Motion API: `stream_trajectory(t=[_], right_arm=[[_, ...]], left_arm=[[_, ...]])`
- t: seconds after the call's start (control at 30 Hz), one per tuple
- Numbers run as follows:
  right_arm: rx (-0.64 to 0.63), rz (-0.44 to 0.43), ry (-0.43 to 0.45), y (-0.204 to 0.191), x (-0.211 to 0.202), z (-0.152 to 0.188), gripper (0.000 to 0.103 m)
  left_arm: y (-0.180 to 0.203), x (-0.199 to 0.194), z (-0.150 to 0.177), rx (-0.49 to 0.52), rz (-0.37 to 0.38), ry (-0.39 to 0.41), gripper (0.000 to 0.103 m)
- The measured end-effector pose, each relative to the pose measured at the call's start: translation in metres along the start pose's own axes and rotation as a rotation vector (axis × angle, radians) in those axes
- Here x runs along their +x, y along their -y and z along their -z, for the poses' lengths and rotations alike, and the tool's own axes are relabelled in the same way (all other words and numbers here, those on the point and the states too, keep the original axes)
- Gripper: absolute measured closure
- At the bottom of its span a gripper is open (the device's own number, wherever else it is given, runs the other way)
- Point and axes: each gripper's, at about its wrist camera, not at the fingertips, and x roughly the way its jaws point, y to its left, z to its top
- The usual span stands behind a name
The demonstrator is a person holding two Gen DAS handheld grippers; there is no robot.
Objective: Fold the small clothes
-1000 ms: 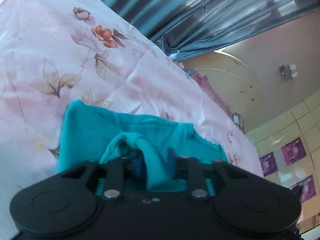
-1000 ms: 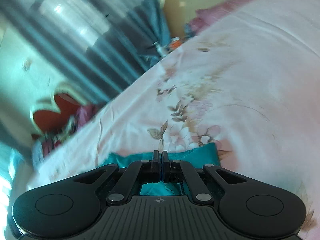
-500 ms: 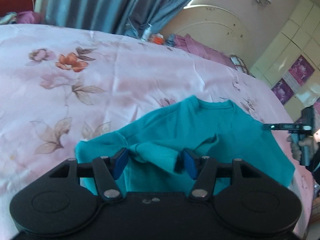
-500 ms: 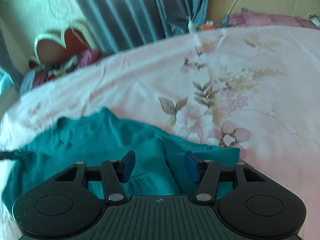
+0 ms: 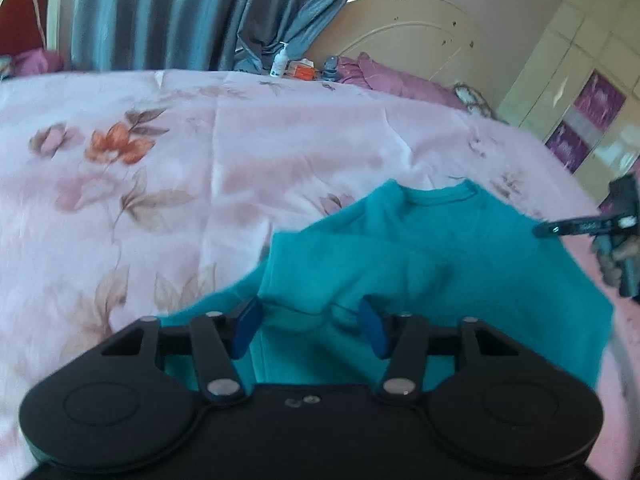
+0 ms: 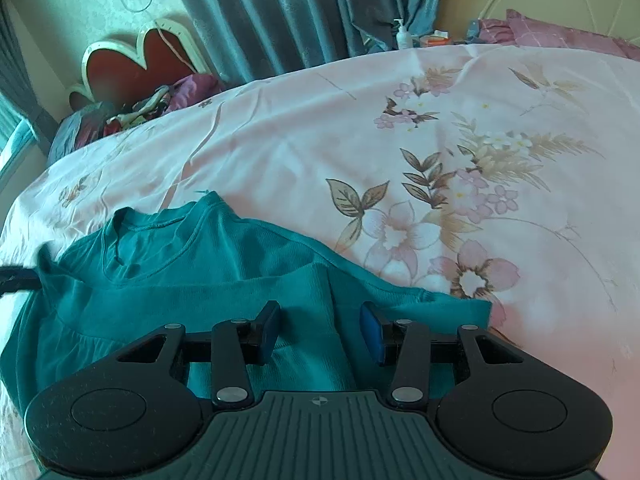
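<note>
On the bed (image 6: pixel 280 148), toward seven o'clock, lies a teal shirt (image 6: pixel 208 264): light, limp, prone to bunching. Both left tongs (image 5: pixel 310 330) and right tongs (image 6: pixel 320 330) stand apart, lately narrowing, gripping nothing. I'd pinch hems or shoulder seams, not loose middle cloth.

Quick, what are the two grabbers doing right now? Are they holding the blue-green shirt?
Left gripper: open, jaws just closing a little over the teal shirt, not pinching it.
Right gripper: open, also just closing, shirt lying between the pads.
</note>
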Motion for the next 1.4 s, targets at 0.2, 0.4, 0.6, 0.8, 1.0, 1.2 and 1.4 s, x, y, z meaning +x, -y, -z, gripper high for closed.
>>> stream_trajectory(t=[0.2, 0.4, 0.6, 0.8, 1.0, 1.2, 1.4], right_arm=[[-0.128, 0.021, -0.003, -0.017, -0.002, 0.005, 0.098], [-0.097, 0.047, 0.040, -0.010, -0.005, 0.008, 0.087], [-0.017, -0.009, 0.030, 0.000, 0.006, -0.001, 0.076], [-0.049, 0.054, 0.259, -0.012, -0.028, 0.005, 0.102], [0.024, 0.120, 0.341, -0.002, -0.026, 0.003, 0.102], [0.020, 0.145, 0.345, -0.002, -0.029, 0.004, 0.102], [0.039, 0.192, 0.239, 0.007, -0.005, 0.014, 0.102]], left_arm=[[0.016, 0.007, 0.002, 0.075, -0.060, 0.052, 0.100], [0.017, 0.001, 0.007, 0.064, -0.108, 0.085, 0.061], [0.018, 0.016, -0.002, 0.098, -0.114, 0.033, 0.064], [0.023, -0.008, 0.005, 0.082, -0.128, 0.234, 0.096], [0.013, 0.006, 0.002, -0.030, -0.218, 0.248, 0.096], [0.020, 0.004, 0.001, -0.014, -0.237, 0.252, 0.096], [0.020, 0.028, 0.001, 0.009, -0.269, 0.154, 0.095]])
